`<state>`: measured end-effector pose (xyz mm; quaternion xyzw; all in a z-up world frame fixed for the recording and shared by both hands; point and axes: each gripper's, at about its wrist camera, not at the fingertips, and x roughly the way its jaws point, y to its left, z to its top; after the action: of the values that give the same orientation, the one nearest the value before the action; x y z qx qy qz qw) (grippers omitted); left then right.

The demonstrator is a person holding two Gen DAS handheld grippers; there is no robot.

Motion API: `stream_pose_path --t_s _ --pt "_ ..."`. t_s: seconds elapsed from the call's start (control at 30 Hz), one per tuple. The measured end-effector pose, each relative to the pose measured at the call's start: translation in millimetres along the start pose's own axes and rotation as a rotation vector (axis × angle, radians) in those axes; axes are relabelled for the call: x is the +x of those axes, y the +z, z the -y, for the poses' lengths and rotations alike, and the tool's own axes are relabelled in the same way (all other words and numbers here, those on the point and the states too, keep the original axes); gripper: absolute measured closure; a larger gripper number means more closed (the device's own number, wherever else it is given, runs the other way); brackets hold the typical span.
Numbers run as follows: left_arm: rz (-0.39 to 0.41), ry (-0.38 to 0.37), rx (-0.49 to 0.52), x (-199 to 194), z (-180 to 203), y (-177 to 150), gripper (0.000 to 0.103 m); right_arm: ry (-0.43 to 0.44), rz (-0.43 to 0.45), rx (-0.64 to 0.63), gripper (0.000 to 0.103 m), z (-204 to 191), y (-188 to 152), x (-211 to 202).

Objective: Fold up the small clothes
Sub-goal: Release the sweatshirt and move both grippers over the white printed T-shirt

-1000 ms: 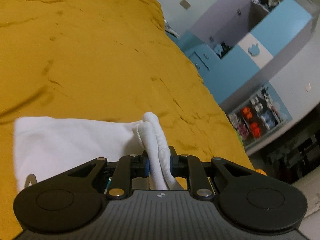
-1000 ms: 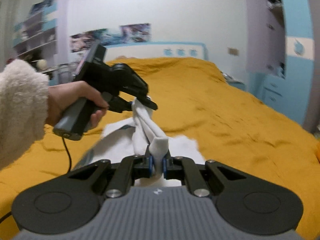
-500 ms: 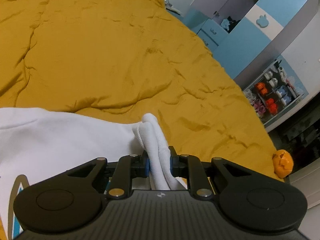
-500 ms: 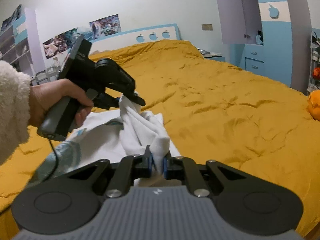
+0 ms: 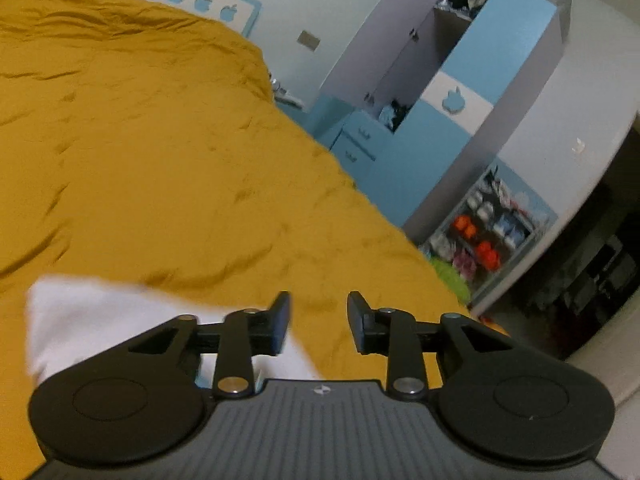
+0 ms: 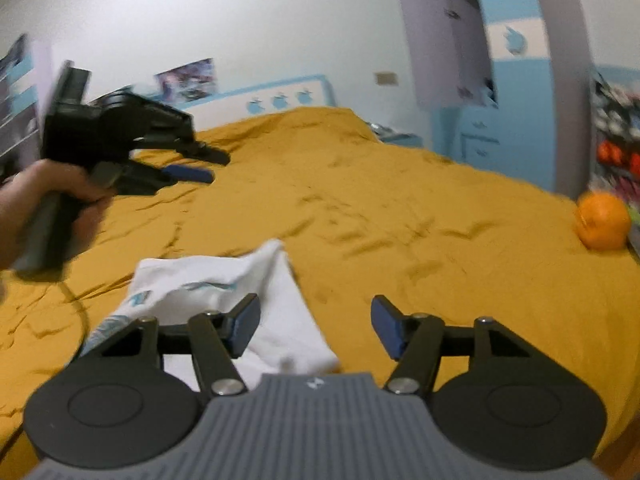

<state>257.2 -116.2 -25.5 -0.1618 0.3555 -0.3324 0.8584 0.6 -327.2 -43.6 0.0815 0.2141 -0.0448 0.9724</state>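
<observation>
Fold released: white garment (image 6: 224, 292) lies on the bed (image 6: 400, 216). Jaws of left gripper (image 5: 318, 322) and right gripper (image 6: 316, 330) are opening, empty. Next: regrasp an edge.

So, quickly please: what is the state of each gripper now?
Left gripper: jaws opening, nothing between them; white garment lies on the bed.
Right gripper: jaws opening, pads clear of the garment.
</observation>
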Motion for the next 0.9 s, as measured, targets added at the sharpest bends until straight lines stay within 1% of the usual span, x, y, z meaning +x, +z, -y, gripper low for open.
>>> stream_pose_path --t_s 0.07,0.1,0.13,0.17,0.2,0.23,0.3,0.37,0.4,0.43,0.47,0.5,0.53,0.63,0.73,0.8,0.87,0.9 --pt "-0.026 0.015 -0.019 -33 -5 -27 0.063 0.099 -0.019 -0.029 0.045 0 15 11" --pt "-0.033 0.021 -0.038 -47 -9 -40 0.063 0.178 -0.049 -0.046 0.051 1 24 24" --pt "-0.04 0.027 -0.053 -59 -12 -53 0.063 0.233 -0.054 -0.039 0.061 4 30 35" --pt "-0.047 0.035 -0.059 -70 -15 -68 0.063 0.286 -0.062 -0.031 0.062 7 36 48" --pt "-0.045 0.05 -0.046 -83 -14 -86 0.06 0.307 -0.084 -0.022 0.064 10 41 61" --pt "-0.045 0.064 -0.03 -90 -13 -97 0.059 0.319 -0.123 -0.006 0.066 12 47 77" --pt "-0.04 0.084 -0.014 -98 -12 -113 0.053 0.348 -0.197 0.062 0.07 19 55 108" --pt "-0.043 0.083 -0.042 -98 -15 -120 0.051 0.391 -0.273 0.14 0.07 27 59 132" --pt "-0.047 0.078 -0.072 -97 -19 -123 0.051 0.409 -0.299 0.176 0.07 29 60 142" --pt "-0.053 0.074 -0.1 -94 -23 -124 0.051 0.396 -0.314 0.194 0.068 29 59 147" --pt "-0.055 0.07 -0.118 -94 -27 -128 0.051 0.369 -0.327 0.2 0.064 31 61 156" --pt "-0.055 0.064 -0.13 -92 -30 -128 0.049 0.342 -0.333 0.205 0.054 30 59 161" --pt "-0.056 0.066 -0.13 -89 -32 -128 0.048 0.336 -0.335 0.206 0.053 31 57 165" --pt "-0.068 0.065 -0.123 -85 -32 -133 0.047 0.366 -0.359 0.207 0.054 27 52 174" --pt "-0.081 0.073 -0.113 -80 -30 -136 0.047 0.352 -0.382 0.193 0.054 24 48 184" --pt "-0.082 0.067 -0.123 -79 -30 -138 0.041 0.36 -0.395 0.187 0.054 22 46 183" --pt "-0.081 0.063 -0.137 -77 -31 -142 0.039 0.375 -0.419 0.188 0.054 21 44 187" --pt "-0.085 0.063 -0.138 -76 -31 -143 0.039 0.381 -0.432 0.182 0.064 20 43 189"
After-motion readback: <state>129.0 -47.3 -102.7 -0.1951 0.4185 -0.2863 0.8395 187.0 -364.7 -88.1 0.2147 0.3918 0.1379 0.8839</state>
